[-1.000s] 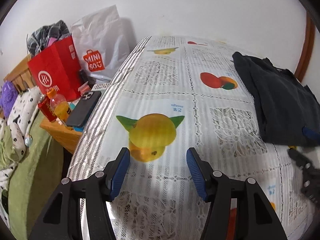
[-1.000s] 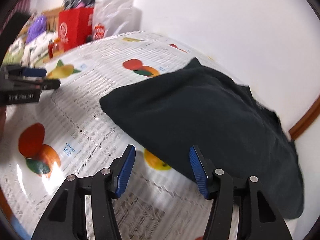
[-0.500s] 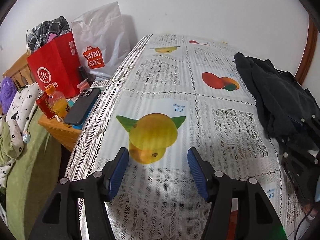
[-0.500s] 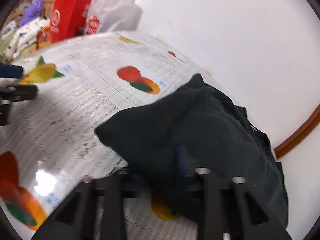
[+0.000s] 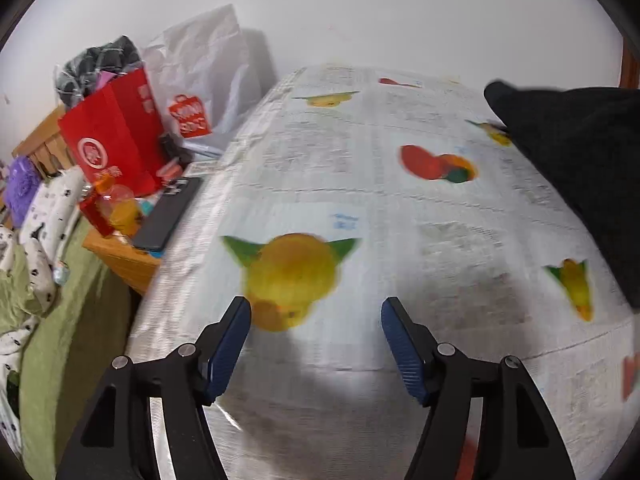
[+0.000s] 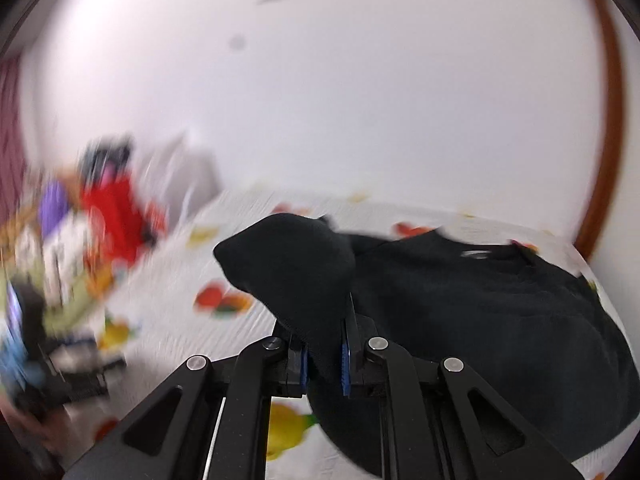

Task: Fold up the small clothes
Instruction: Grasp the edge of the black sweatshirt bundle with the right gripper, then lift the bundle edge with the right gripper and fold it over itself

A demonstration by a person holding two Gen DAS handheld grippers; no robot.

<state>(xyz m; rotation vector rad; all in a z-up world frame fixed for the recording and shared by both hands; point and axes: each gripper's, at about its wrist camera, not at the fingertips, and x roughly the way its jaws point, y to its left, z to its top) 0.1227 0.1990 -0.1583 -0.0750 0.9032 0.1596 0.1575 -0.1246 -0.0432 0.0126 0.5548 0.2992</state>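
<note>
A black garment [image 6: 480, 320] lies on the fruit-print tablecloth [image 5: 360, 208]. My right gripper [image 6: 324, 364] is shut on a corner of the garment and lifts it, so a fold stands up above the fingers. In the left wrist view the garment [image 5: 580, 168] hangs raised at the right edge. My left gripper [image 5: 316, 336] is open and empty, just above the cloth near a printed yellow fruit, well left of the garment.
Left of the table stands a wooden side table [image 5: 120, 256] with a phone [image 5: 168, 212], bottles, a red paper bag [image 5: 116, 136] and a white bag [image 5: 200, 88]. A green bed [image 5: 52, 320] lies further left. A white wall is behind.
My right gripper went in over the garment's near corner, shut on it and lifted it. The left gripper stayed open and shifted slightly.
</note>
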